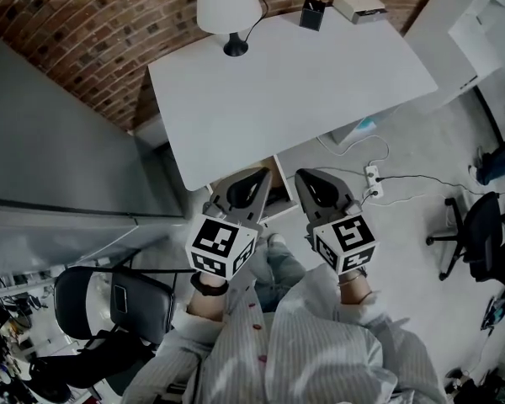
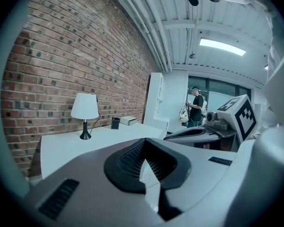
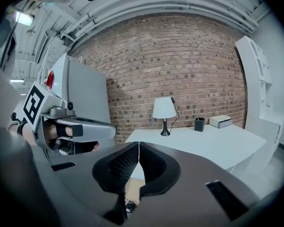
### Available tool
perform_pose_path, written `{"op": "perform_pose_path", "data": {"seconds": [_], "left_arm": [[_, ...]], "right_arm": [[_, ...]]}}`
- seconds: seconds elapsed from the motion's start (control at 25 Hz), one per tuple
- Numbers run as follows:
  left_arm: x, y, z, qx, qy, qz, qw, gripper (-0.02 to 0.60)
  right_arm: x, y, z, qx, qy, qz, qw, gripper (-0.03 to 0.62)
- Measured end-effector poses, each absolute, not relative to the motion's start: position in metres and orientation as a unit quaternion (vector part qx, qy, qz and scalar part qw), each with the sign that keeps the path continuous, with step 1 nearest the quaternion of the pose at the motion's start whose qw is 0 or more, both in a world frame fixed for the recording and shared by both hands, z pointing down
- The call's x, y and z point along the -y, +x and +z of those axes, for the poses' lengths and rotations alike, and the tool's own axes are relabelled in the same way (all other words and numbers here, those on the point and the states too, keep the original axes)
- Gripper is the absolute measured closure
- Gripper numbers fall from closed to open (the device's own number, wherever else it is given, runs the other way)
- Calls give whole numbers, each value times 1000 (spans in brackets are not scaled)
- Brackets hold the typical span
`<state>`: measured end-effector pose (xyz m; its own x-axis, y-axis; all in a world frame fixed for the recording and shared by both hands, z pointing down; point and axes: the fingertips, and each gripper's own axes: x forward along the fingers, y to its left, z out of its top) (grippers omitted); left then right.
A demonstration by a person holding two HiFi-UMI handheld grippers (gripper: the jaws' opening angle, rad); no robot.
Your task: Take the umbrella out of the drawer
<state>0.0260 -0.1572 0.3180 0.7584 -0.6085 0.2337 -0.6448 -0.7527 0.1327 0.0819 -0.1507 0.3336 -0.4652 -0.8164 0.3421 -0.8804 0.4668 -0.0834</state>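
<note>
No umbrella shows in any view. Under the near edge of the white desk (image 1: pixel 303 82), a drawer unit (image 1: pixel 278 194) with a light wooden edge sits partly hidden behind the grippers; I cannot tell how its drawer stands. My left gripper (image 1: pixel 261 175) and right gripper (image 1: pixel 302 176) are held side by side in front of the desk, both pointing at it. The left gripper (image 2: pixel 143 148) is shut with nothing between its pads. The right gripper (image 3: pixel 138 146) is also shut and empty. Each shows in the other's gripper view.
On the desk's far side stand a white lamp (image 1: pixel 227 7), a black pen holder (image 1: pixel 312 13) and a white box (image 1: pixel 359 7). A power strip (image 1: pixel 372 175) with cables lies on the floor at right. A black chair (image 1: pixel 114 301) stands at left, an office chair (image 1: pixel 475 230) at right.
</note>
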Motion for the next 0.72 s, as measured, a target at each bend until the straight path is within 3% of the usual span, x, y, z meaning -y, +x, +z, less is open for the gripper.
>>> {"op": "perform_pose_path", "data": {"seconds": [0.72], "left_arm": [[175, 41, 403, 280, 938, 172, 112, 574]], "right_arm": [[174, 98, 397, 817, 534, 174, 132, 559]]}}
